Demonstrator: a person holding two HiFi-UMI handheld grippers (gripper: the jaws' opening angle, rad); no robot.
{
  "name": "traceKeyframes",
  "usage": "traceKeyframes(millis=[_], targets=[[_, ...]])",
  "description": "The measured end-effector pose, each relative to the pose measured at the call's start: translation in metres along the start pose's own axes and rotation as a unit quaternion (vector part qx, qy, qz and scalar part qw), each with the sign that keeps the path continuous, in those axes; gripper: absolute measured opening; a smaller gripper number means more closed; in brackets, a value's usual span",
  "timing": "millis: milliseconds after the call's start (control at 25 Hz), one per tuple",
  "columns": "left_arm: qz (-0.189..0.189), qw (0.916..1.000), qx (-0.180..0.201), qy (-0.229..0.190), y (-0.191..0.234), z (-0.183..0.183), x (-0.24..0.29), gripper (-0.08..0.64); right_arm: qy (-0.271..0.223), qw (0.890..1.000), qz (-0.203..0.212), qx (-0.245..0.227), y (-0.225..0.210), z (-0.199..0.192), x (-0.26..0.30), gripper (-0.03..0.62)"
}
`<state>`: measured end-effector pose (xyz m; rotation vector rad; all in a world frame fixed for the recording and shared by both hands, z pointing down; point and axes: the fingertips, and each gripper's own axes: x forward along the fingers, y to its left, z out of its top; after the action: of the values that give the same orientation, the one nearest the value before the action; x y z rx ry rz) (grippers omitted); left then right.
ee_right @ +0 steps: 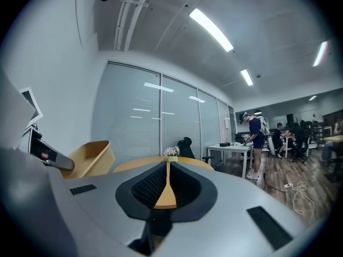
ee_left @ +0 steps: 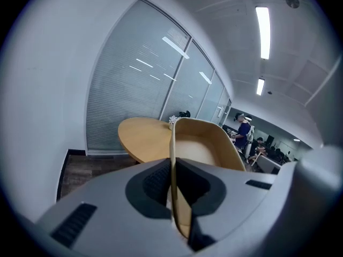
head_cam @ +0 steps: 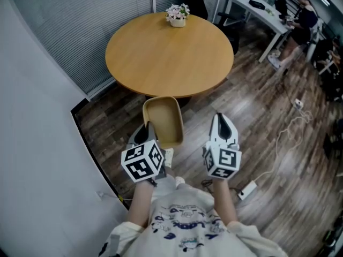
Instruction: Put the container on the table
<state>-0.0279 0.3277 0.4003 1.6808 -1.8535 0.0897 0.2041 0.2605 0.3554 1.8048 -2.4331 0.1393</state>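
Round table (head_cam: 166, 52), flowerpot (head_cam: 177, 15), left claw (ee_left: 172, 167) clamping container (head_cam: 163, 119)

The container (head_cam: 162, 121) is coloured tan, the tabletop (head_cam: 161, 58) light wood. The floor (head_cam: 268, 116) is patterned in dark planks. The flowers (head_cam: 177, 9) are coloured pink and white.

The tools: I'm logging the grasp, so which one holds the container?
The left tool, its jaws clamped on the wall of the tan container; the right tool is shut on nothing.
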Motion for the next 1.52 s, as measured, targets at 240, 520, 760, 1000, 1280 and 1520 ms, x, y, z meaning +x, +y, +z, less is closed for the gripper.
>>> traceKeyframes(millis=[240,520,760,1000,1280,1520], targets=[[-0.006,0.9999,-0.002,0.013,0.004,0.012,0.043,0.014,0.01,1.0,-0.006,0.002,-0.004,-0.008,0.043,0.018],[-0.014,0.9997,0.003,0.017,0.009,0.055,0.113,0.014,0.011,1.0,-0.009,0.0,-0.002,0.002,0.122,0.018],[-0.02,0.9996,0.002,0.02,0.02,0.092,0.169,0.014,0.01,1.0,-0.013,-0.003,0.003,0.013,0.185,0.018],[-0.03,0.9991,0.005,0.028,0.023,0.12,0.217,0.014,0.012,1.0,-0.022,0.008,0.004,0.023,0.237,0.018],[-0.037,0.9987,0.007,0.035,0.033,0.144,0.261,0.014,0.018,0.999,-0.033,0.011,0.006,0.022,0.28,0.018],[-0.034,0.9983,0.0,0.048,0.037,0.15,0.291,0.014,0.031,0.999,-0.044,0.007,-0.004,0.015,0.307,0.018]])
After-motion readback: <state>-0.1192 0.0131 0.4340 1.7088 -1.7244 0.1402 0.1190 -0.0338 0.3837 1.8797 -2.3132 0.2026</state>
